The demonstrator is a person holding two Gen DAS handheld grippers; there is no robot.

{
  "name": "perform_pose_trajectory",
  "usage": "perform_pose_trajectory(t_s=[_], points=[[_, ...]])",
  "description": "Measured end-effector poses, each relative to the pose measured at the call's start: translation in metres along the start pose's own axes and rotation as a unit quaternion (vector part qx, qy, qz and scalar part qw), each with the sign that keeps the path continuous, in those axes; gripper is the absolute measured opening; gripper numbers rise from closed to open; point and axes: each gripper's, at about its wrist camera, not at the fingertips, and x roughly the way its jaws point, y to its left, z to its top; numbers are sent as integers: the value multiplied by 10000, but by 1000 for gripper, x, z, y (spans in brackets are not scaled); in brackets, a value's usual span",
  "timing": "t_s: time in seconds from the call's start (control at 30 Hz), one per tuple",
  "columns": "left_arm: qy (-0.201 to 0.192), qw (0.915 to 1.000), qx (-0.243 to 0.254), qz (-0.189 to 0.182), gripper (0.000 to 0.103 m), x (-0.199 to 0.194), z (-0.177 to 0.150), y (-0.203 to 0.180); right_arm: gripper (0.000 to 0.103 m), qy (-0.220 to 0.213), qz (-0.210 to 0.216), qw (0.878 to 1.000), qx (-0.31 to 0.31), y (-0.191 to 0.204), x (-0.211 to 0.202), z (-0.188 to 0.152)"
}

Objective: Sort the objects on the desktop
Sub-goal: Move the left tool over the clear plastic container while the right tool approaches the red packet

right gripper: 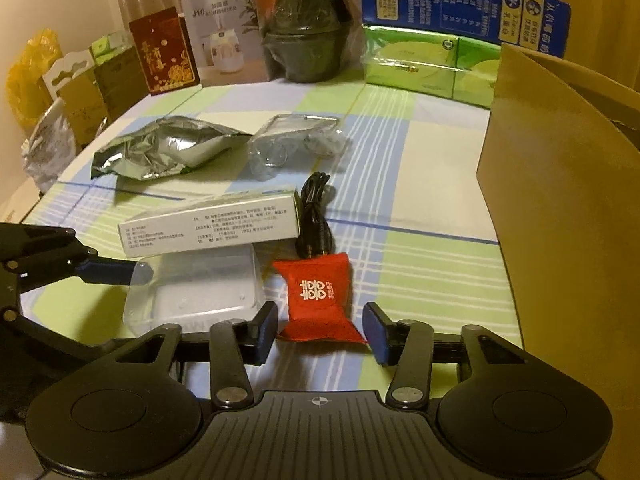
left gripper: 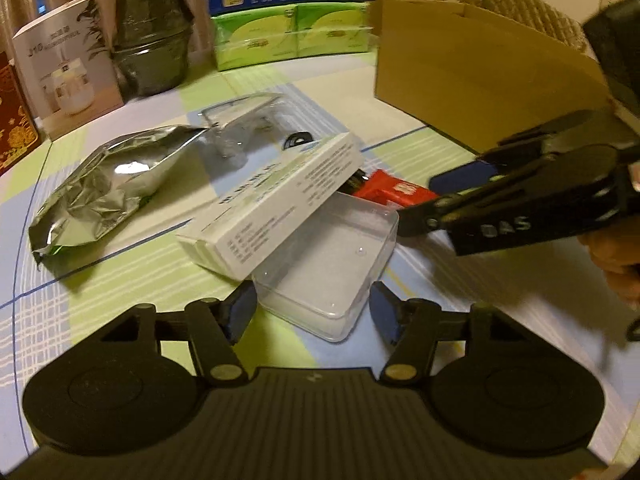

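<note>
A clear plastic box lies on the checked tablecloth with a white medicine carton leaning on its far side. A red pouch with white characters lies to its right, a coiled black cable behind it. My left gripper is open, its fingers on either side of the clear box's near corner. My right gripper is open, its fingers astride the red pouch's near end. It also shows in the left wrist view.
A crumpled silver foil bag and clear plastic packaging lie further back. A brown cardboard box stands at the right. Green tissue packs, a dark jar and cartons line the far edge.
</note>
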Motion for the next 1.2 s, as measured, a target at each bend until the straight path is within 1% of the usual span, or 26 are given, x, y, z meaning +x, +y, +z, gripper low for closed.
perform_pose_trajectory(t_s=[0.07,0.17,0.27,0.4,0.43,0.57,0.67,0.77,0.87,0.9,0.93,0.97,1.03,1.1,1.2], points=[[19,9999,98,23,66,2,0,-1,43,16,28,10000,-1,0,1,0],[-64,9999,127,39,69,6,1,2,43,17,11,9999,-127,3,1,-2],[-134,9998,85,-93,69,9,1,6,43,33,1,9999,-161,5,1,-3],[-150,9995,223,-184,68,9,-1,0,43,62,-94,9999,-96,4,-5,-9],[-140,9994,229,-212,65,8,-2,-2,43,76,-115,9999,-67,2,-7,-10],[21,9998,149,-110,60,-2,-5,-12,43,114,-148,9998,-32,2,-20,-18],[133,9997,196,-99,59,-14,-11,-25,43,129,-147,9998,33,4,-36,-29],[244,9994,251,5,59,-28,-20,-41,43,176,-141,9997,93,8,-55,-46],[395,9991,115,-63,59,-43,-34,-60,43,288,-110,9994,172,10,-69,-63],[411,9990,125,-103,60,-47,-38,-66,43,325,-87,9992,209,10,-72,-68],[417,9989,184,-131,67,-51,-43,-73,46,345,-80,9990,264,9,-76,-73],[403,9987,284,-105,72,-55,-47,-79,53,322,-115,9990,300,8,-80,-76],[314,9983,483,30,74,-61,-52,-89,61,220,-232,9990,304,5,-86,-79],[240,9980,570,106,74,-63,-55,-91,62,168,-268,9990,304,3,-88,-79],[119,9986,477,176,74,-62,-51,-86,62,202,-223,9991,284,3,-84,-79]])
